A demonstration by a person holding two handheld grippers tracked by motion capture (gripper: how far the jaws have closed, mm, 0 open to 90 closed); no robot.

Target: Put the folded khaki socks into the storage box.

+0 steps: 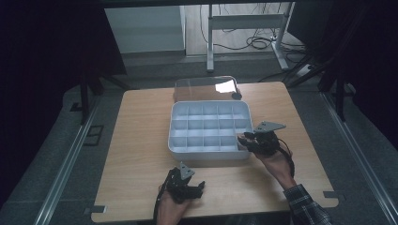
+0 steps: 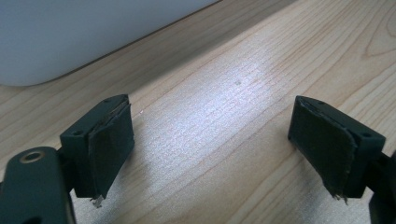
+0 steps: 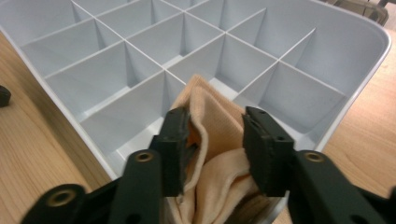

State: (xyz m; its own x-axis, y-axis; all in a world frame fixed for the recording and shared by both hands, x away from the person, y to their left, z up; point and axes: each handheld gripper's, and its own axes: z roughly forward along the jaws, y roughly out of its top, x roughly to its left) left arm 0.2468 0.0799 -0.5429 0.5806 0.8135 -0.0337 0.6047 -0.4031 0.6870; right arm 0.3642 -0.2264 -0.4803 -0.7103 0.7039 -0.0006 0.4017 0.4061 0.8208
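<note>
A grey tray [image 1: 209, 157] with several square compartments stands mid-table. My right gripper [image 1: 245, 138] hovers over its near right corner. In the right gripper view a peach cloth [image 3: 210, 121] stands bunched between the jaws of that gripper [image 3: 217, 114], its top leaning on a divider of the tray [image 3: 355, 56]. The pads sit slack beside the folds and do not pinch them. My left gripper [image 1: 199, 187] rests near the table's front edge, in front of the tray. Its jaws [image 2: 210, 121] stand wide open over bare wood with nothing between them.
A clear lid [image 1: 204, 88] lies flat behind the tray, with a small dark round thing [image 1: 237, 95] at its right corner. The wooden table [image 1: 141, 140] has free room left and right of the tray. A metal table frame [image 1: 244, 28] stands on the floor beyond.
</note>
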